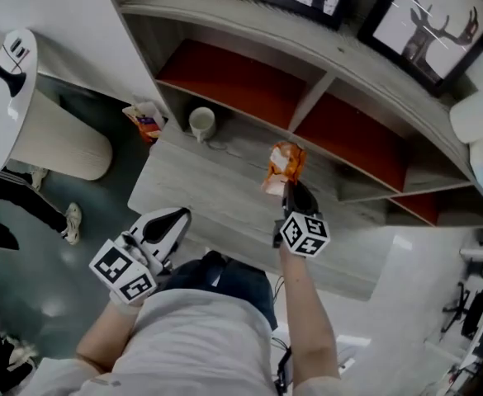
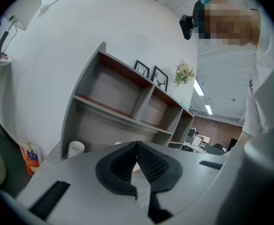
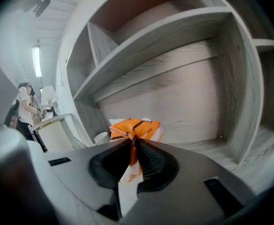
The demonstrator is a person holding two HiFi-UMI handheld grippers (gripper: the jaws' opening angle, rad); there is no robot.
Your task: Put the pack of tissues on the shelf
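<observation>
The pack of tissues (image 1: 284,163), orange on top and white below, sits at the centre of the head view, pinched by its upper edge in the right gripper (image 1: 288,185). In the right gripper view the jaws are clenched on the orange wrapper (image 3: 135,127), and the rest of the pack hangs in front of them. It hangs over the broad lower board of the grey shelf (image 1: 216,190). Whether its lower end already touches the wood I cannot tell.

This looks like the carrying step close to its end, with the pack at the shelf but not yet set down. The next move calls for lowering it until it lies on the board, or reaching on into one of the red-backed compartments above, and only then releasing the jaws.

The left gripper (image 1: 180,215), at the lower left of the head view, holds nothing. Its own view shows the jaws (image 2: 137,147) pressed together with nothing between them.

A white cup (image 1: 201,124) stands on the board to the upper left of the pack, apart from it. A snack packet (image 1: 146,120) lies beyond the shelf's left end. The upright divider (image 1: 309,100) between the compartments is just above the pack and could catch it on a reach inward. Framed pictures (image 1: 427,25) stand on top, at the upper right.
</observation>
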